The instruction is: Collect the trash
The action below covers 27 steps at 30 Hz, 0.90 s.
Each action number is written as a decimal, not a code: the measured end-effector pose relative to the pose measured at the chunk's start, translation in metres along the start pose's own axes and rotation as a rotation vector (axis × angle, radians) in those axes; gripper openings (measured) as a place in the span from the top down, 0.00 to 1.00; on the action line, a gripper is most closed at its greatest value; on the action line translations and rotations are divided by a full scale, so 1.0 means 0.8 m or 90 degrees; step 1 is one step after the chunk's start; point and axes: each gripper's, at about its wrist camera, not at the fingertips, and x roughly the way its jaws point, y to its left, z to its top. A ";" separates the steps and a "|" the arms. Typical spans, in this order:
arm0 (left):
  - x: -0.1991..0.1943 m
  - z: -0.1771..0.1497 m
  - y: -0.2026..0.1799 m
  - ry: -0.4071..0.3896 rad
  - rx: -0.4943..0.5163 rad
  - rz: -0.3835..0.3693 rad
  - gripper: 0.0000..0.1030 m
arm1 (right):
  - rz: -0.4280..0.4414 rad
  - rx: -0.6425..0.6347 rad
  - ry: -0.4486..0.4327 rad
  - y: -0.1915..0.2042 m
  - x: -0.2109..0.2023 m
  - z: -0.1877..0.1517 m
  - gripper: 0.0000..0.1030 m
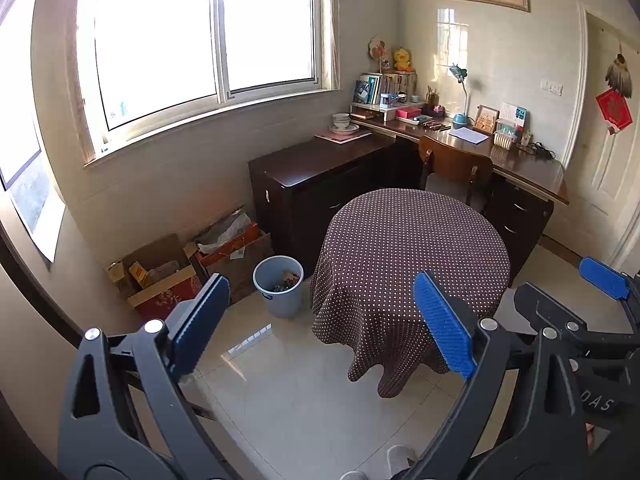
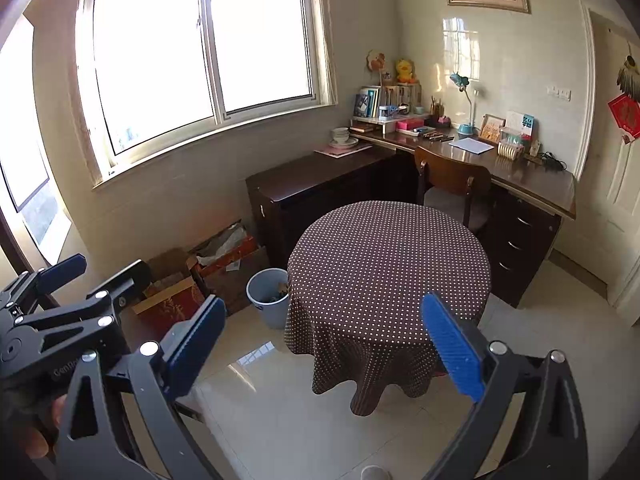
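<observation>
Nearest the cameras, both claws hang spread and empty above the tiled floor: left claw (image 1: 320,324) with its blue pads well apart, right claw (image 2: 324,344) the same. Each shows at the edge of the other's view, side by side.

Just beyond, round table (image 1: 408,240) under a brown dotted cloth draped nearly to the floor. Top looks bare; no scraps visible on it or on the open tiles.

Left of table, near its skirt: pale blue bin (image 1: 279,286), upright, handle on side, already holding some dark and reddish litter. Behind it, against the wall under the window, open cardboard boxes (image 1: 168,276) with crumpled wrap and packaging.

Far corner: long table (image 1: 520,160) with books, lamp, bowls, a loose sheet of paper.

Judgement: whatever trash turns up here is likely paper or wrap, light, soft, crushable; pinch at a bunched fold. The bin itself is likely light, stiff plastic; take it by rim or handle.
</observation>
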 end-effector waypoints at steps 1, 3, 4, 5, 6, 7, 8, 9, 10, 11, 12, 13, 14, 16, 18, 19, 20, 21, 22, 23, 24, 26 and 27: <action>0.000 0.000 0.000 0.000 0.000 0.000 0.11 | 0.000 -0.001 0.000 0.000 0.001 0.001 0.06; 0.000 0.000 0.000 0.000 0.001 0.000 0.11 | 0.001 -0.001 0.001 -0.002 0.002 0.001 0.06; 0.001 0.000 0.001 0.001 0.001 0.000 0.11 | 0.001 -0.001 0.001 -0.002 0.002 0.001 0.06; 0.002 0.000 0.002 0.001 0.001 0.000 0.11 | 0.000 -0.001 0.001 -0.002 0.002 0.002 0.06; 0.002 0.000 0.001 0.002 0.002 0.000 0.11 | 0.001 -0.001 0.002 -0.002 0.002 0.001 0.06; 0.003 0.000 0.002 0.002 0.002 0.000 0.11 | 0.001 0.000 0.003 -0.003 0.002 0.002 0.06; 0.003 0.000 0.003 0.003 0.003 0.000 0.11 | 0.001 0.000 0.003 -0.001 0.002 0.001 0.06; 0.003 0.000 0.003 0.003 0.003 0.000 0.11 | 0.001 0.001 0.004 -0.001 0.003 0.002 0.06; 0.004 0.000 0.003 0.003 0.003 0.000 0.11 | 0.001 0.001 0.004 -0.001 0.004 0.002 0.06; 0.005 0.001 0.003 0.003 0.004 0.000 0.11 | 0.001 0.000 0.004 -0.001 0.004 0.002 0.06; 0.006 0.001 0.003 0.004 0.004 0.000 0.11 | 0.001 0.000 0.004 -0.001 0.004 0.002 0.06; 0.006 0.000 0.003 0.004 0.004 0.000 0.11 | 0.001 0.001 0.005 -0.001 0.005 0.002 0.06; 0.006 0.001 0.002 0.004 0.004 0.000 0.11 | 0.001 0.000 0.006 -0.001 0.005 0.002 0.06; 0.006 0.000 0.002 0.006 0.005 0.000 0.11 | 0.000 0.000 0.007 -0.001 0.006 0.001 0.06; 0.006 0.000 0.002 0.007 0.005 0.000 0.11 | 0.001 0.000 0.007 0.000 0.006 0.001 0.06; 0.007 0.002 0.003 0.007 0.005 0.000 0.11 | 0.001 0.000 0.008 -0.001 0.007 0.001 0.06; 0.007 0.002 0.003 0.008 0.006 0.000 0.11 | 0.001 0.000 0.008 -0.001 0.008 0.001 0.06; 0.007 0.002 0.004 0.009 0.006 0.000 0.11 | 0.001 0.000 0.009 -0.002 0.008 0.001 0.06; 0.008 0.002 0.003 0.010 0.007 0.000 0.11 | 0.001 0.000 0.010 -0.002 0.009 0.001 0.06; 0.009 0.002 0.004 0.010 0.007 0.000 0.11 | 0.001 0.000 0.012 -0.002 0.010 0.000 0.06; 0.009 0.002 0.004 0.011 0.007 -0.001 0.11 | 0.001 0.000 0.012 -0.003 0.010 0.000 0.06; 0.012 0.004 0.003 0.013 0.008 -0.001 0.11 | 0.001 0.000 0.014 -0.003 0.012 0.000 0.06; 0.012 0.005 0.003 0.013 0.008 -0.002 0.11 | 0.001 0.001 0.014 -0.003 0.013 0.000 0.06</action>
